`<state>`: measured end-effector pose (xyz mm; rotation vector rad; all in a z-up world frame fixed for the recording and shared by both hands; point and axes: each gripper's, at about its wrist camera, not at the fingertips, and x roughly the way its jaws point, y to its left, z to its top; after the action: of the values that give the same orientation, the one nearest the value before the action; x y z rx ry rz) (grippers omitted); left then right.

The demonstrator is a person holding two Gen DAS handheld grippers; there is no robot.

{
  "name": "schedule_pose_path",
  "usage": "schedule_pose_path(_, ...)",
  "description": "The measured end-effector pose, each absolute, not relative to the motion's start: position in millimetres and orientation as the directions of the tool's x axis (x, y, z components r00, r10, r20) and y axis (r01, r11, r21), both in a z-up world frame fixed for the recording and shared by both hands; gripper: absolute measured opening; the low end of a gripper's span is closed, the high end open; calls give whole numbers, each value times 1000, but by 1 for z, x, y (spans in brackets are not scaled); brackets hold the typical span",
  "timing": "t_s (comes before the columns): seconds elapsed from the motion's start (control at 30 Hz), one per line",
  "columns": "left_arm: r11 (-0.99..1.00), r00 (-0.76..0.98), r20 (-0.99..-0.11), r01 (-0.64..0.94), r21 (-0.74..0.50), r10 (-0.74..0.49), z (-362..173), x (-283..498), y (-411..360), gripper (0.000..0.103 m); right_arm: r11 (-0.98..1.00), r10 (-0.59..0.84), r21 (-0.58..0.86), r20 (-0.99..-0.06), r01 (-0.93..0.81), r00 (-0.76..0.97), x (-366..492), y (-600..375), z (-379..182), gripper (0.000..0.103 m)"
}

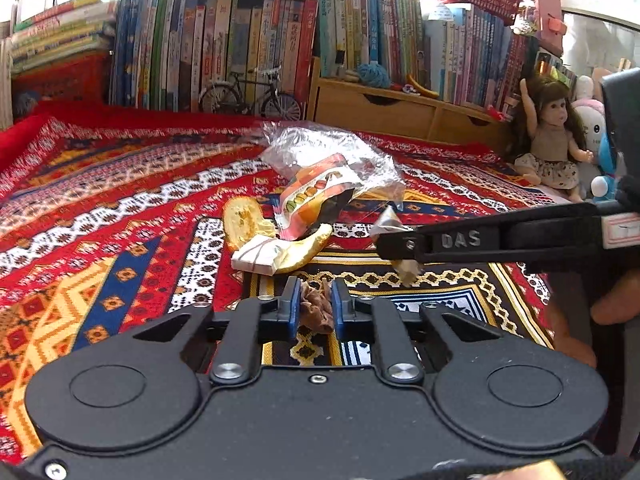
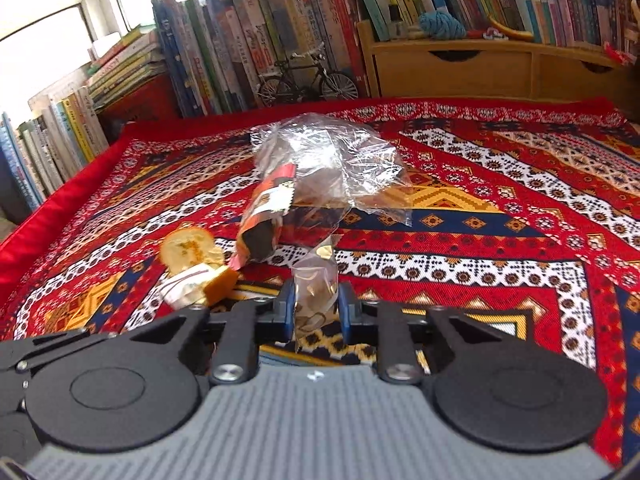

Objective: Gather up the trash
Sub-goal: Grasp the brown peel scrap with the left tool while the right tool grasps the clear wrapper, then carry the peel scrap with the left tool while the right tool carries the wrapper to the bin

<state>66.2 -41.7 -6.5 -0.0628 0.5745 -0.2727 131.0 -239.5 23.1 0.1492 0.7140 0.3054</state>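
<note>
A: Where's the trash right now?

B: Most of it sits mid-cloth: a clear plastic bag (image 2: 332, 164) with a printed snack wrapper (image 2: 272, 208) tucked in its mouth, and just beside that a gold foil wrapper (image 1: 256, 232) and a small folded white packet (image 1: 256, 258).

A: And the claws?

B: The left gripper (image 1: 316, 300) is clenched on a crumpled brown scrap (image 1: 318, 306), its blue pads pressing both sides. The right gripper (image 2: 318, 308) is pinched on a small clear wrapper (image 2: 316, 280), which stands up between its pads. From the left wrist that piece looks silvery at the fingertip, though the glare makes it hard to read.

A: So how far along?

B: Early, I'd judge. Two small pieces are grasped but neither has gone anywhere; whether they have left the patterned cloth (image 1: 120, 200) I can't tell. The foil, the packet and the bag are untouched. No bin shows in either view; perhaps the bag serves.

A: Around it?

B: Books (image 1: 240, 40), a model bicycle (image 1: 250, 94), a doll (image 1: 554, 136).
</note>
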Motion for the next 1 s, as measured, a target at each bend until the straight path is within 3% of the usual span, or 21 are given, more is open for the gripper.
schedule_pose_path(0.7,930,838,-409,355,-95,-361,38,-95,-29,14,908,416,190,-506,-373,756,-43,-250,54,25)
schedule_pose_path(1.0,917,796,-469,390,-88,-384,13,-157,-25,14,869,483,186,-524,-459,701,-111,-255,35,25)
